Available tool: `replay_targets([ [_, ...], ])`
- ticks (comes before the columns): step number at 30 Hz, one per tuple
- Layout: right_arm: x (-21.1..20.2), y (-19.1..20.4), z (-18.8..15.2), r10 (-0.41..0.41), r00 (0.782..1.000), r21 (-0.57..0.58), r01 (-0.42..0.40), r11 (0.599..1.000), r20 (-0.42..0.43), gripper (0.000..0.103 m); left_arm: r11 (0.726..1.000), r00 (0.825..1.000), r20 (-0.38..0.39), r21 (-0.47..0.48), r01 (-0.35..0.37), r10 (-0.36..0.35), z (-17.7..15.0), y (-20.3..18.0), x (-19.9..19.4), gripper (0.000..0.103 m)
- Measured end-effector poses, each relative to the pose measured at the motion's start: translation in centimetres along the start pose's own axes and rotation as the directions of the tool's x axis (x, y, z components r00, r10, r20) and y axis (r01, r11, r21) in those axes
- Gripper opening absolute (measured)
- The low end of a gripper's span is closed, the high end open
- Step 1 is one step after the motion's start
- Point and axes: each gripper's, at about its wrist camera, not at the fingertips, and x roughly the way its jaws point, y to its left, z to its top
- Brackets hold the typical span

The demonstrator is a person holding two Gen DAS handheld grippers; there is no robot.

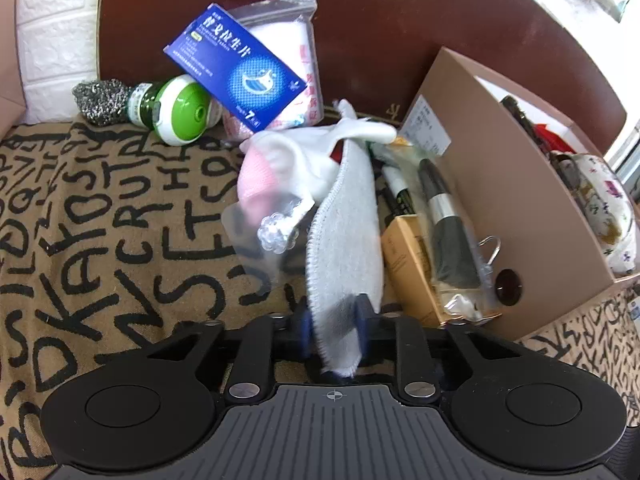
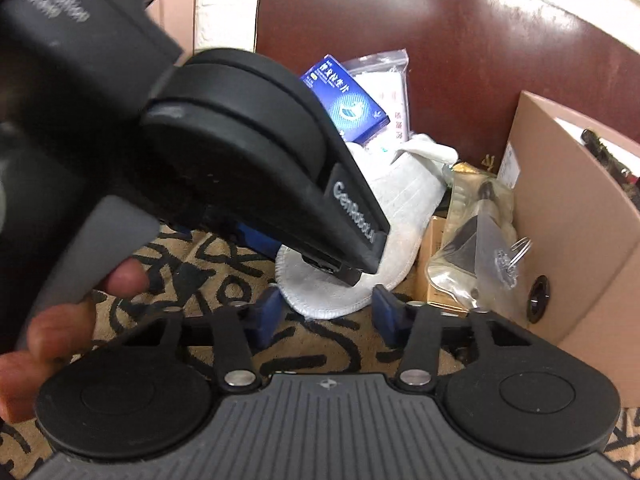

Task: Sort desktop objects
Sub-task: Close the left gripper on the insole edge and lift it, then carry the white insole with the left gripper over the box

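Grey cloth (image 1: 344, 216) is hanging pinched between the blue pads of my left claw (image 1: 334, 316), its far end trailing over the white glove (image 1: 304, 152) on the letter-patterned worktop (image 1: 100, 220). My right claw (image 2: 326, 312) is standing wide with nothing between its pads, just beside the cloth's rounded lower edge. Beyond, the blue medicine box (image 1: 236, 68) is leaning on a clear bag (image 1: 296, 28), and the brown cardboard box (image 1: 508, 184) is sitting to the right.
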Motion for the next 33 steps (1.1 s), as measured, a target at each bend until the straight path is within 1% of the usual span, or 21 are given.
replay_targets([
  [1,-0.2,0.1,0.0,-0.001,1.000,-0.010,0.001,1.000,0.003,0.035,1.000,1.000,-0.001,-0.006,0.007,-0.007,-0.1,-0.1,-0.2,0.008],
  [2,-0.4,0.2,-0.1,-0.002,1.000,-0.027,0.002,1.000,0.009,0.025,1.000,1.000,0.000,-0.010,0.009,-0.009,-0.3,-0.1,-0.4,0.004],
  [3,-0.7,0.5,-0.1,-0.004,1.000,-0.042,0.004,0.999,0.014,0.017,1.000,1.000,0.002,-0.012,0.014,-0.014,-0.4,-0.2,-0.6,0.002],
  [4,-1.0,0.7,-0.2,-0.007,1.000,-0.053,0.007,0.999,0.016,0.015,1.000,1.000,0.006,-0.015,0.018,-0.018,-0.7,-0.4,-1.0,0.000],
  [6,-1.8,0.8,-0.5,0.003,1.000,-0.063,-0.002,0.998,0.019,0.012,1.000,1.000,0.010,-0.018,0.023,-0.023,-1.3,-0.7,-1.9,0.000],
  [9,-3.8,0.7,-1.1,0.046,0.999,-0.065,-0.046,0.997,0.012,0.011,0.999,0.999,0.017,-0.016,0.034,-0.033,-3.1,-1.4,-3.9,0.000],
  [15,-9.3,1.4,-3.7,0.134,0.991,-0.083,-0.134,0.987,-0.008,0.011,1.000,1.000,0.022,-0.019,0.023,-0.023,-8.0,-3.3,-7.9,0.000],
  [18,-11.8,1.8,-5.4,0.154,0.988,-0.086,-0.155,0.984,-0.016,0.011,1.000,1.000,0.021,-0.021,0.022,-0.022,-10.3,-4.5,-9.4,0.000],
  [22,-15.0,1.9,-7.4,0.170,0.985,-0.054,-0.171,0.984,-0.024,0.011,0.999,0.999,0.015,-0.020,0.032,-0.031,-13.0,-6.2,-11.0,0.000],
  [26,-17.0,2.1,-8.3,0.179,0.983,-0.039,-0.180,0.983,-0.034,0.011,0.999,0.999,0.005,0.009,0.042,-0.042,-15.6,-8.3,-12.2,0.001],
  [27,-17.7,2.1,-8.7,0.182,0.983,-0.033,-0.183,0.982,-0.035,0.011,0.999,0.999,0.002,0.020,0.044,-0.044,-16.1,-8.8,-12.4,0.004],
  [28,-18.2,2.0,-9.1,0.185,0.982,-0.025,-0.185,0.982,-0.036,0.011,0.998,0.999,-0.001,0.030,0.047,-0.047,-16.4,-9.2,-12.4,0.029],
  [30,-18.8,1.5,-9.7,0.181,0.983,-0.011,-0.182,0.983,-0.038,0.011,0.998,1.000,0.004,0.057,0.028,-0.029,-16.7,-9.9,-12.2,0.042],
  [31,-18.9,1.4,-10.0,0.177,0.983,-0.002,-0.177,0.984,-0.039,0.011,0.997,1.000,0.008,0.074,0.008,-0.009,-16.6,-10.2,-12.0,0.055],
  [32,-18.8,1.2,-10.1,0.173,0.984,0.004,-0.172,0.985,-0.039,0.011,0.996,1.000,0.013,0.085,-0.004,0.003,-16.4,-10.3,-11.7,0.063],
  [33,-18.8,1.1,-10.2,0.168,0.985,0.010,-0.168,0.986,-0.039,0.011,0.996,1.000,0.018,0.090,-0.011,0.010,-16.1,-10.4,-11.6,0.064],
])
